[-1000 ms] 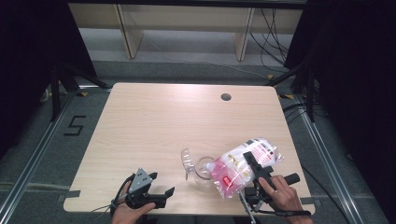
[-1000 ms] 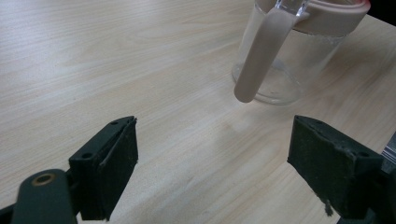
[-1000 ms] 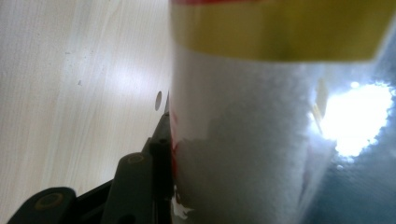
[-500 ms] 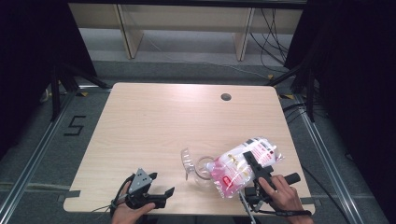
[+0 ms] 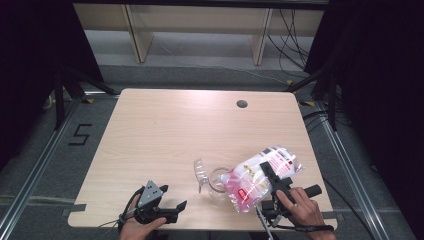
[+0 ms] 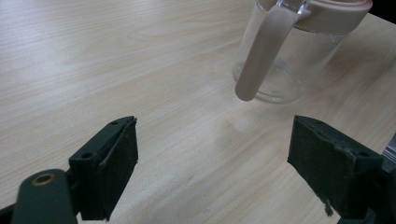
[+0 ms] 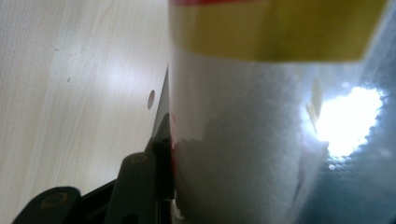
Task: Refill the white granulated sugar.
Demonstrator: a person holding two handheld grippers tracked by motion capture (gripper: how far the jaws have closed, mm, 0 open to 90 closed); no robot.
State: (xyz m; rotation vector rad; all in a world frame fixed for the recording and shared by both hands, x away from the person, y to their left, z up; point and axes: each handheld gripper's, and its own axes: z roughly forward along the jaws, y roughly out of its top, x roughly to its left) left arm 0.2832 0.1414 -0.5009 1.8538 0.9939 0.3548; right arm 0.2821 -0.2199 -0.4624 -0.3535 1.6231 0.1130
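Wooden table (image 5: 165, 130), right gripper (image 5: 268, 175) clamping tilted bag (image 5: 255, 177), left gripper (image 5: 167, 210) resting open

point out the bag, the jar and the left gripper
bag (image 5: 250, 182), high view, on its pink and white middle
jar (image 6: 299, 70), left gripper view, on its clear wall
left gripper (image 5: 172, 200), high view, between its open jaw tips

Lab recording bay: light wood-laminate counter (image 5: 165, 135) framed by black curtains (image 5: 30, 65), aluminium floor rails (image 5: 30, 192), loose black cables (image 5: 295, 35) at 1 o'clock, floor marker "5" (image 5: 80, 135) at 9.
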